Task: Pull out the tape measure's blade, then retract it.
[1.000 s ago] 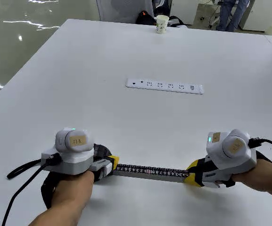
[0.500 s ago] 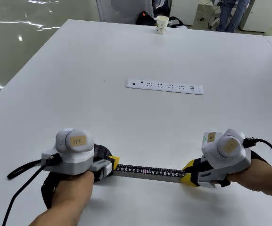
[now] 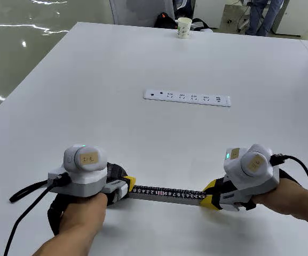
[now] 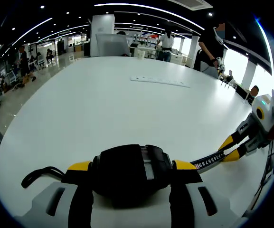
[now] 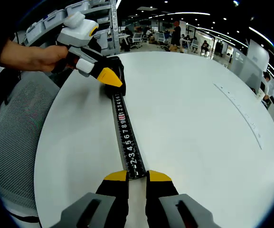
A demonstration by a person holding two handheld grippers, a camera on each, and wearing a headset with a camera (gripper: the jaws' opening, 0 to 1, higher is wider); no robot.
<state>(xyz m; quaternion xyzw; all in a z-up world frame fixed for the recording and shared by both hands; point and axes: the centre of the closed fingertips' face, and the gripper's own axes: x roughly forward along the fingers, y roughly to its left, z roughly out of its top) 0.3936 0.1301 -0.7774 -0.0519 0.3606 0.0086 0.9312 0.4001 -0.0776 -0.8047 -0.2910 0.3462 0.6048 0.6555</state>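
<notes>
Gripping tape case [image 4: 132,176] in left gripper [image 3: 126,186], jaws closed on it | right gripper [image 3: 210,195] pinching blade [image 3: 167,193] tip | blade out, flat along table [image 3: 143,138] near edge, between grippers | power strip [image 3: 187,97] mid-table, well apart

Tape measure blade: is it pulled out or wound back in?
Pulled out: numbered blade runs from the black case in the left gripper to the right gripper pinching its tip.

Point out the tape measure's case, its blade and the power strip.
tape measure case [image 4: 132,173]: left gripper view, middle of black body.
blade [image 5: 128,142]: right gripper view, numbered face.
power strip [image 3: 187,97]: head view, its middle.
</notes>
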